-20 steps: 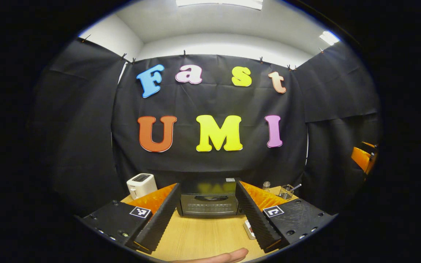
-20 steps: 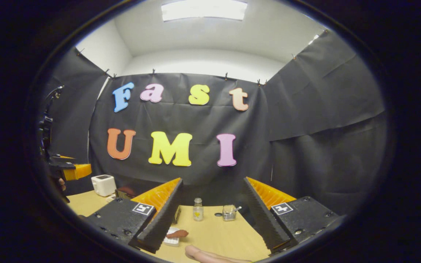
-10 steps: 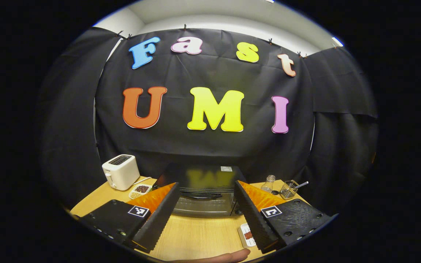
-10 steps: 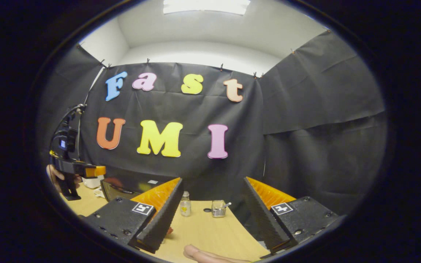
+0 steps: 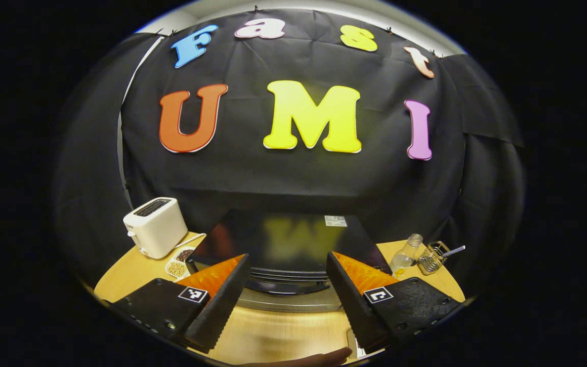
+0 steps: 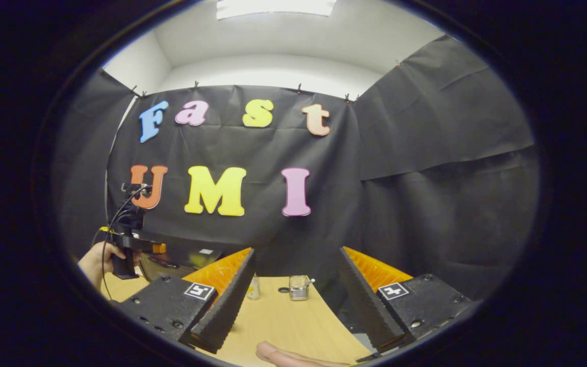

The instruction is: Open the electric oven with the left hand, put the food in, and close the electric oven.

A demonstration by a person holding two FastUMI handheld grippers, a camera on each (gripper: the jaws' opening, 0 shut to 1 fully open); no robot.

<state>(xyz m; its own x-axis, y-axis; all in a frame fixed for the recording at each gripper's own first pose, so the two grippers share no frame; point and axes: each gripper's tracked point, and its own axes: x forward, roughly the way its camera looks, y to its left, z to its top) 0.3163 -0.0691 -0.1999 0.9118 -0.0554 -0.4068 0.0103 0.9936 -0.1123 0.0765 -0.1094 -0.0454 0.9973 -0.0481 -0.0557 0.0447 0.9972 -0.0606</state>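
The black electric oven [image 5: 283, 239] stands on the wooden table [image 5: 273, 336], seen from above and in front, with its door up. Its dark curved handle [image 5: 283, 287] lies between the two fingers of my left gripper [image 5: 286, 306], which is open and close over the door's top edge without touching it. A sliver of the white food tray [image 5: 353, 348] peeks out beside the right finger. In the right gripper view, my right gripper [image 6: 293, 311] hangs open above the table [image 6: 283, 321]. There the hand-held left gripper [image 6: 153, 248] is at the oven [image 6: 181, 255].
A white toaster [image 5: 153, 227] and a small dish of beans [image 5: 176, 266] sit left of the oven. A clear bottle [image 5: 405, 255] and a wire basket [image 5: 433, 256] stand to its right. A fingertip [image 6: 283, 357] shows at the bottom edge.
My left gripper has moved forward and down toward the oven, so the oven looms larger and its handle now sits between the fingers. The right gripper view has swung slightly right.
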